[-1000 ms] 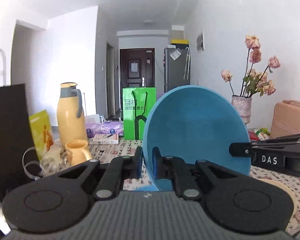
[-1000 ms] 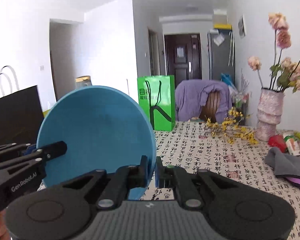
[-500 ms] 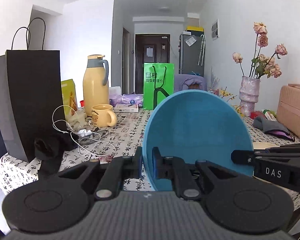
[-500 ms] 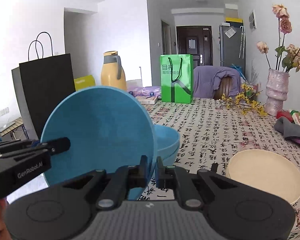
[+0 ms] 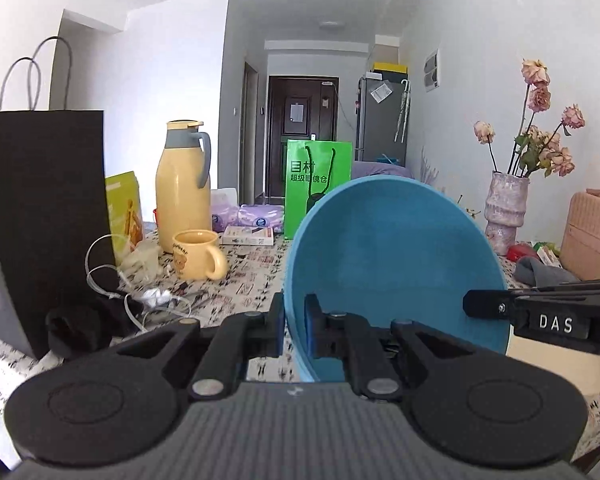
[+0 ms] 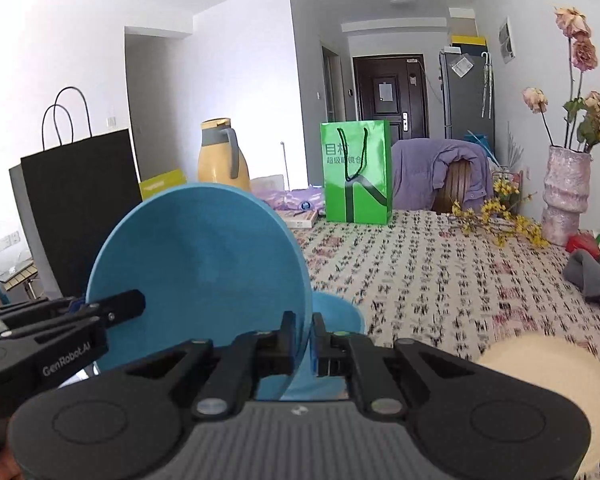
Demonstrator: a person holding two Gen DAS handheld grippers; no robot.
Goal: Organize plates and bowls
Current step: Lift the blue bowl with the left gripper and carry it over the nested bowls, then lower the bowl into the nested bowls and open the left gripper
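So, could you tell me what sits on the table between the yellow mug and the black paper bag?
In the left wrist view, a tangle of white cable lies between the yellow mug and the black paper bag.

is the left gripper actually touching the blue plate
Touching. In the left wrist view the left gripper has both pads clamped on the rim of the blue plate, with no gap on either side.

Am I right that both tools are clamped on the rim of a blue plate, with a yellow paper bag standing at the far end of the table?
Nearly: the left tool and right tool are indeed both clamped on the blue plate, but the paper bag at the far end of the table is green, not yellow, as the right wrist view shows.
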